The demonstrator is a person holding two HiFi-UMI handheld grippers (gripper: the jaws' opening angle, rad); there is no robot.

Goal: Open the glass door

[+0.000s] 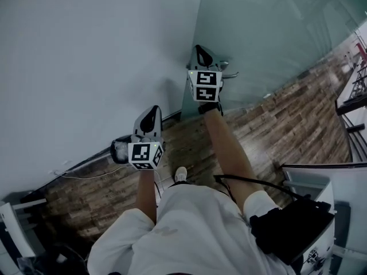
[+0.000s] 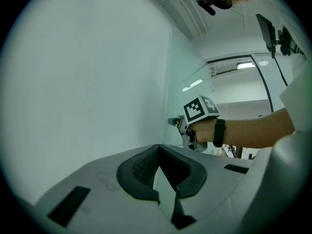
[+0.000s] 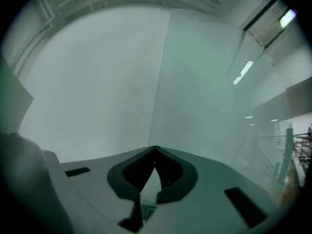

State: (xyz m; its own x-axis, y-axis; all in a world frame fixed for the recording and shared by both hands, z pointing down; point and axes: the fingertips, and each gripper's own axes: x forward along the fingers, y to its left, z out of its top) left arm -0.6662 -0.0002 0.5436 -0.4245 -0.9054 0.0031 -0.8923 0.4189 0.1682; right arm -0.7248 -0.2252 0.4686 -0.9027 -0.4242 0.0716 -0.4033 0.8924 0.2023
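Both arms stretch forward — right tongs (image 1: 199, 49) closed (nothing between) close to the glass door (image 1: 275, 33), left tongs (image 1: 150, 110) closed too, farther back from it.

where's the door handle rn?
Head view, upper centre: the door handle sits on the glass door near its left edge, just right of the right gripper.
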